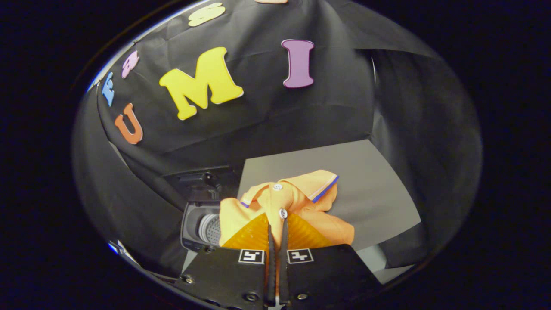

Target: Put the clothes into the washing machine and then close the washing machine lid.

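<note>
Black cloth walls close in the booth behind and to both sides, and a grey worktop [366,172] runs out ahead of me toward the back wall. My gripper [276,228] has its two fingers drawn almost together, with only a thin slit between them, and they pinch a fold of the orange shirt [297,202] near its button placket. A white button [283,213] sits right at my fingertips and a second one [277,187] lies just beyond on the placket. Bunched and crumpled, the shirt has its collar turned up, showing a blue and white trim [326,192] on the side toward the middle of the worktop. Part of the cloth drapes over the near left edge of the worktop. Just left of the shirt, off the worktop's left edge, stands the washing machine [193,224], dark-bodied, its lid [198,178] raised and its pale perforated drum [209,229] showing through the opening, partly covered by the hanging fabric.
</note>
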### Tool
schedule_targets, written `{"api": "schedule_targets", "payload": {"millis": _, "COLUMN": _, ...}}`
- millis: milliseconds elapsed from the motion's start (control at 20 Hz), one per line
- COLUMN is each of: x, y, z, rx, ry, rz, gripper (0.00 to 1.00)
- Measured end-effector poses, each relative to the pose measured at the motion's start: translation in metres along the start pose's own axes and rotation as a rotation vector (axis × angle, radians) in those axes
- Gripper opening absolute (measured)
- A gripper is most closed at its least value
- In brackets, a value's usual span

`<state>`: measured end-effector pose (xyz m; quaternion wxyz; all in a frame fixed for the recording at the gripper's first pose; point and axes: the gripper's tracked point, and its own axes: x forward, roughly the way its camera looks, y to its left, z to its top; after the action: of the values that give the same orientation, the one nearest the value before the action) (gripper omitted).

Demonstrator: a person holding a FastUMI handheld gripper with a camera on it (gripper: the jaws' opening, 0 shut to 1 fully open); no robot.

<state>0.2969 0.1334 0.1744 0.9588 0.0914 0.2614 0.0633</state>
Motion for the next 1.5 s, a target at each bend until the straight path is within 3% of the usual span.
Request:
{"api": "schedule_targets", "payload": {"millis": 450, "x": -0.06, "y": 0.101, "z": 0.022, "rx": -0.078, "ry": -0.118, "rz": 0.09, "gripper": 0.06}}
{"api": "schedule_targets", "payload": {"millis": 750, "x": -0.073, "y": 0.173, "z": 0.018, "rx": -0.104, "ry": -0.129, "rz": 0.187, "gripper": 0.06}}
{"api": "schedule_targets", "payload": {"millis": 1100, "x": -0.044, "y": 0.246, "z": 0.0, "rx": -0.122, "ry": -0.067, "rz": 0.285, "gripper": 0.06}}
{"api": "schedule_targets", "payload": {"millis": 1500, "x": 0.024, "y": 0.299, "z": -0.027, "rx": -0.141, "ry": 0.056, "rz": 0.361, "gripper": 0.06}}
